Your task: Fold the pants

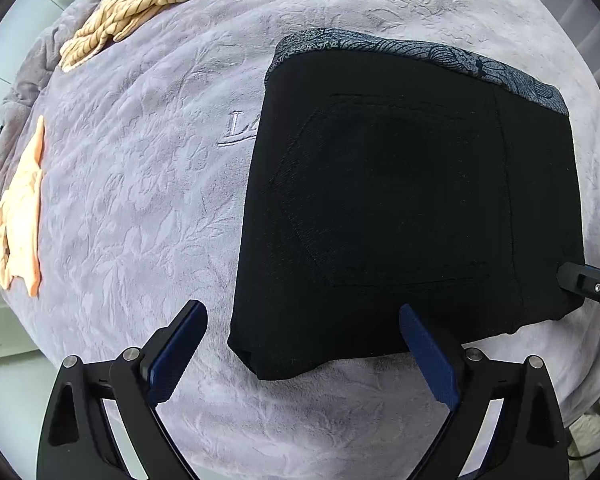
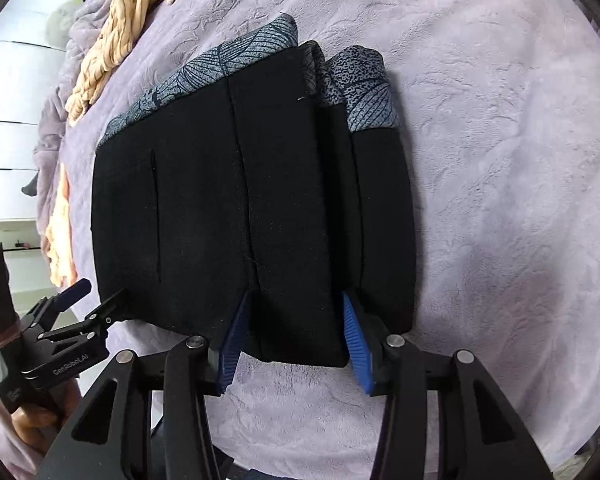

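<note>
Lying folded mid-blanket (image 1: 148, 200), the black pants (image 1: 400, 208) (patterned hem at the far end) have both grippers at their near edge: left gripper (image 1: 302, 344) spread wide, right gripper (image 2: 294, 326) released astride a fold.

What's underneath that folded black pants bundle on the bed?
The black pants lie on a lilac embossed blanket. Patterned grey fabric peeks out at the far edge. An embroidered word on the blanket is partly hidden beneath them.
</note>
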Action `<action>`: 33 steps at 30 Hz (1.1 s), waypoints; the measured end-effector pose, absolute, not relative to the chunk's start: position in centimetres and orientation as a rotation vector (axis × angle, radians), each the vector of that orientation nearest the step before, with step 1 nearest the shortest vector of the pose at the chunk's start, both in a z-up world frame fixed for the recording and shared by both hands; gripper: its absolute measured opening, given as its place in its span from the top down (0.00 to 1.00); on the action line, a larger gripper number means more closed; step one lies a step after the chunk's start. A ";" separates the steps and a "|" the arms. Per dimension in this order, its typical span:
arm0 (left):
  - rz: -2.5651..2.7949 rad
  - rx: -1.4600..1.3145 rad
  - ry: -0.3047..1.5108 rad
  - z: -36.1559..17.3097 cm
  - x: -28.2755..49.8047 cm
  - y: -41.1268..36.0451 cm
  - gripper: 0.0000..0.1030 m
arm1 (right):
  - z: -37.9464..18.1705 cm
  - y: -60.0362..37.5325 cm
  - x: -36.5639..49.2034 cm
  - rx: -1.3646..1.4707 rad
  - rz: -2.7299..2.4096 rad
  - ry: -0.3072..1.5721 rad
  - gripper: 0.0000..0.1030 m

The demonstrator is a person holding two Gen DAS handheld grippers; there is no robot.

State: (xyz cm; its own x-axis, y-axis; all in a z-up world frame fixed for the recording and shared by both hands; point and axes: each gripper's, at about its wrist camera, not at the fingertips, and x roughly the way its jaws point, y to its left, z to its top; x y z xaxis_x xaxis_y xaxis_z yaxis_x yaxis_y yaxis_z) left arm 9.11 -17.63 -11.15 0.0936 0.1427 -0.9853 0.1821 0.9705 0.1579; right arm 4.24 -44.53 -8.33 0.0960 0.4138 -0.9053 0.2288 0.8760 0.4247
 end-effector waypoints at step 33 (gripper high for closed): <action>-0.084 0.103 1.475 -9.6 14.9 -16.3 0.01 | -8.1 -49.5 4.9 0.682 0.199 1.359 0.21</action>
State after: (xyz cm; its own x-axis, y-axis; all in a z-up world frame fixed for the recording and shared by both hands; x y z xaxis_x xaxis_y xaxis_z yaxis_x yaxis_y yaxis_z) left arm 14.93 -16.33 -9.61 0.0944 0.0065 -0.9955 0.1196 0.9927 0.0178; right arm 4.89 -49.50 -8.07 0.2278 0.5093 -0.8299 0.2497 0.7933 0.5553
